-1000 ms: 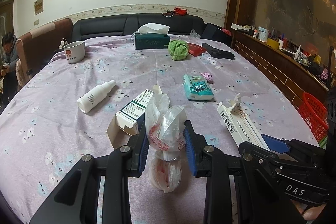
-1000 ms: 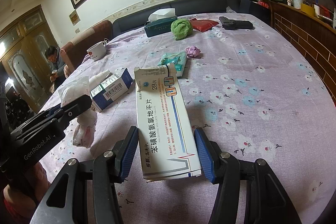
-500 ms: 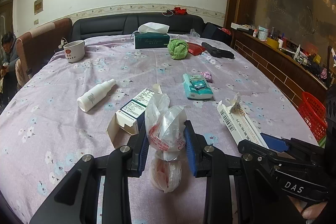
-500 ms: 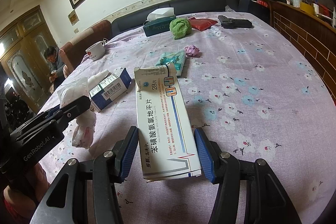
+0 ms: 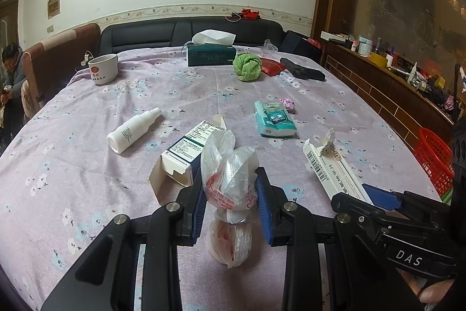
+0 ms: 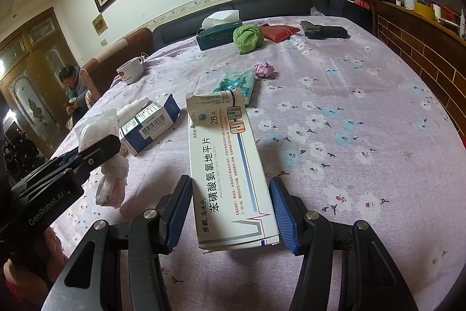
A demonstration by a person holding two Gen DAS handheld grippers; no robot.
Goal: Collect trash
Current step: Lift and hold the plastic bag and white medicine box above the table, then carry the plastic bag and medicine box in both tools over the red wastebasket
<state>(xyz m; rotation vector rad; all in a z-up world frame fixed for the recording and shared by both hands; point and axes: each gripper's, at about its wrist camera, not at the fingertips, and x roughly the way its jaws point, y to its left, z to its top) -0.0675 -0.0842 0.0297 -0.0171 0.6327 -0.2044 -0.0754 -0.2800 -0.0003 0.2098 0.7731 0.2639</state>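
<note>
My left gripper (image 5: 230,200) is shut on a crumpled clear plastic bag (image 5: 230,182) with red print, whose knotted lower part hangs just above the purple floral tablecloth; the bag also shows in the right wrist view (image 6: 112,174). My right gripper (image 6: 231,209) is shut on a long white medicine box (image 6: 227,165) with an open torn end; the box shows in the left wrist view (image 5: 332,168) too. An opened blue-and-white box (image 5: 186,153) lies just beyond the bag. A crumpled pink paper ball (image 5: 287,104) lies farther out.
A white spray bottle (image 5: 134,130), teal tissue pack (image 5: 273,121), green cloth ball (image 5: 247,67), tissue box (image 5: 211,54), cup (image 5: 103,69), red pouch (image 5: 272,66) and black case (image 5: 303,72) lie on the table. A red basket (image 5: 434,156) stands off the right edge.
Both grippers keep their hold and stay nearly still. The view has shifted only slightly.
</note>
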